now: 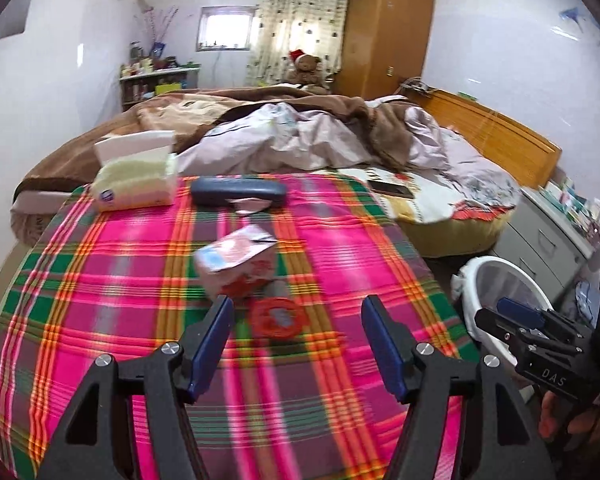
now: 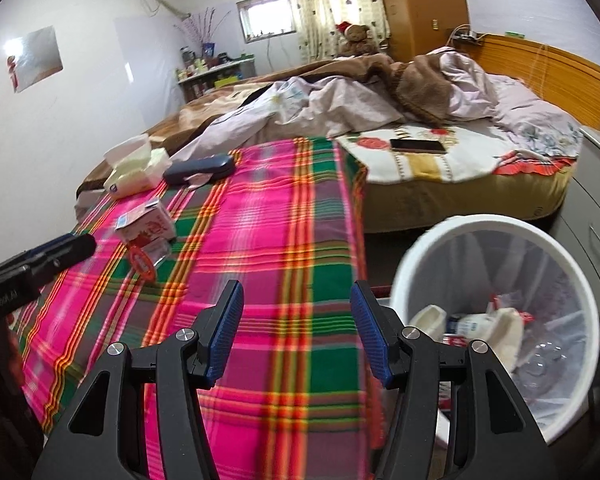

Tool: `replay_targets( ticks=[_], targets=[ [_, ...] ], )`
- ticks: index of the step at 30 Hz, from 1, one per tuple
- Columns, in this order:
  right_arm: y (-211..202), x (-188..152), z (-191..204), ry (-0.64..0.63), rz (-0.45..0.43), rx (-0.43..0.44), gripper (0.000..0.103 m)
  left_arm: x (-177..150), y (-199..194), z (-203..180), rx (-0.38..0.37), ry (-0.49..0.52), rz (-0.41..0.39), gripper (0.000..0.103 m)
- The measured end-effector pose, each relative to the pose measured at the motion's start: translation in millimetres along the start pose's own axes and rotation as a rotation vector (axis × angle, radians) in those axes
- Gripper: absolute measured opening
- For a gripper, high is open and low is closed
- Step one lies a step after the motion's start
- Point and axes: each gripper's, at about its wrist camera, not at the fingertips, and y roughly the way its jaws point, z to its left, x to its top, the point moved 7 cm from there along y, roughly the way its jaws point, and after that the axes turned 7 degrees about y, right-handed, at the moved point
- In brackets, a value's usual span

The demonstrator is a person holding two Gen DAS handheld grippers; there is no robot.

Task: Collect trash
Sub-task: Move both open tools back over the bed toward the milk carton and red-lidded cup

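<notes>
While both grippers' jaws stand apart and empty, only the right wrist shows trash [image 2: 484, 328] inside the bin [image 2: 420, 248].

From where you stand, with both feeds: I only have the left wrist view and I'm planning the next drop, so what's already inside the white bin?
Observer: The bin holds crumpled white paper, a small carton and clear plastic, seen in the right wrist view.
Operator: Does it have a liner?
Observer: Yes, a clear bag lines the inside wall.
Operator: Is the right gripper carrying anything?
Observer: No. The right gripper is open and empty, over the plaid blanket at its edge beside the bin.
Operator: Anything on the wall left of the shelf?
Observer: A shiny sheet is stuck there, outside your frame.
</notes>
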Motion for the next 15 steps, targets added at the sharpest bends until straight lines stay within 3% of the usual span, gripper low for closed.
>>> replay_targets(
  ticks=[4,15],
  targets=[
    [11.8,-1.6,13.2,-0.017,0.025,0.008,0.057,-5.2,5.8,29.3,0.047,-0.021,0.026,0.069],
    [41.4,-6.5,44.9,-0.046,0.094,0.045,0.057,-1.8,38.2,58.3,0.029,-0.025,0.077,0.072]
  ],
)
